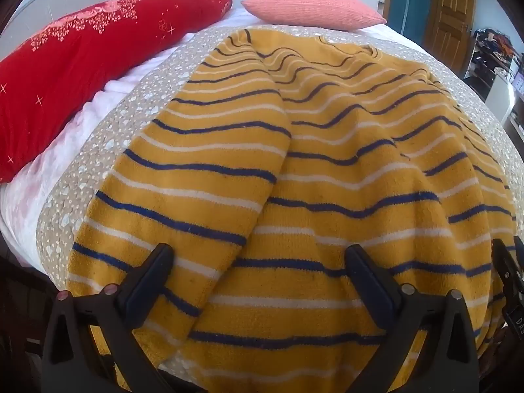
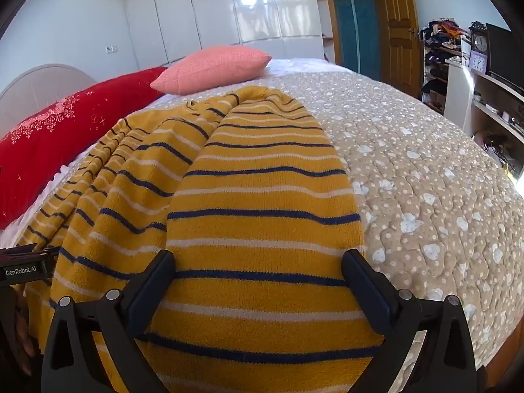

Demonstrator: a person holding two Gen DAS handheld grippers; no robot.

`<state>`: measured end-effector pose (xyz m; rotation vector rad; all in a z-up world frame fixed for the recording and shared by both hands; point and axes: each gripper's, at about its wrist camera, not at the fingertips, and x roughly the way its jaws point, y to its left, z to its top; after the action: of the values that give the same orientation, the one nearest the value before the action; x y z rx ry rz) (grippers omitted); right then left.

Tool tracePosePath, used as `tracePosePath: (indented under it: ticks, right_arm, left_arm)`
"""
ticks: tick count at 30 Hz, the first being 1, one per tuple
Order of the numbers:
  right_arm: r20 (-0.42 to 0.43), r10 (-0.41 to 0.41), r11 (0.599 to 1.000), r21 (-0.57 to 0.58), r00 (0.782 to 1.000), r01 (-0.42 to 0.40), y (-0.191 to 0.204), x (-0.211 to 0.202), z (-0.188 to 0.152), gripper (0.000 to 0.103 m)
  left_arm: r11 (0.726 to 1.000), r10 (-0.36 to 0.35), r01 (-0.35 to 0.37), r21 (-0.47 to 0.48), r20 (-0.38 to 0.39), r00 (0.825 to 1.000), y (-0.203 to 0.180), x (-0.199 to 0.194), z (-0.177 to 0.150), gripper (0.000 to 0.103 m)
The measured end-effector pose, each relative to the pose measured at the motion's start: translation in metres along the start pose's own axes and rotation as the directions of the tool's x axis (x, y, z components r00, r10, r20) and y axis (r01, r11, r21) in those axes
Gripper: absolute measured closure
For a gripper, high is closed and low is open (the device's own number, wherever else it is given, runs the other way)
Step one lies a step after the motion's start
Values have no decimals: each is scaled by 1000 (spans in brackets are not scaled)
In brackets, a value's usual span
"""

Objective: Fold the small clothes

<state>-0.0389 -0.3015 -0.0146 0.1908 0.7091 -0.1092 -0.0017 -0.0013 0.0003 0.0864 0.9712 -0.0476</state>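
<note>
We see one mustard-yellow knitted sweater with navy and white stripes [image 1: 327,170] lying rumpled on the bed's beige quilted cover with white hearts [image 2: 425,177], beside two pillows, a long red one [image 1: 72,72] and a square coral one [image 1: 311,5]. Our left gripper [image 1: 260,263] and right gripper [image 2: 257,270] both gape wide over the fuzzy knit, holding nothing.

Left tongs [image 1: 258,255] wide apart over striped sweater [image 1: 294,180], prob. not touching; sleeve folded inward.

fuzzy knit sweater [image 1: 327,170] (matt); quilted cloth bedspread [image 2: 425,180]; glossy wardrobe doors [image 2: 229,9]; varnished wooden door [image 2: 398,29].
</note>
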Motion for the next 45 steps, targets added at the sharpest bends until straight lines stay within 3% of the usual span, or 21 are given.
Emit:
tracePosePath:
  ticks: [5,9,12,38,45]
  right_arm:
    - [43,-52,997,-47,998,54,10,6,-3,0]
    - [136,-48,997,-50,990,56,6,-2,-15,0]
    - [156,-50,997,-54,987,59,9,-5,-21,0]
    - [178,-76,994,-61,981,89,10,-5,-24,0]
    - [132,-99,992,-62,986,108,13,-4,-20,0]
  left_arm:
    - [1000,3,-3,4,21,1000,-1,-4,-6,0]
    - [1000,10,-10,22,-2,1000,0,-3,-3,0]
    - [1000,18,-17,22,-7,1000,-2,-1,-1,0]
    - [1000,16,-16,9,30,999,-2,-2,-3,0]
    - [1000,24,-23,-20,36,999,-1,-2,-3,0]
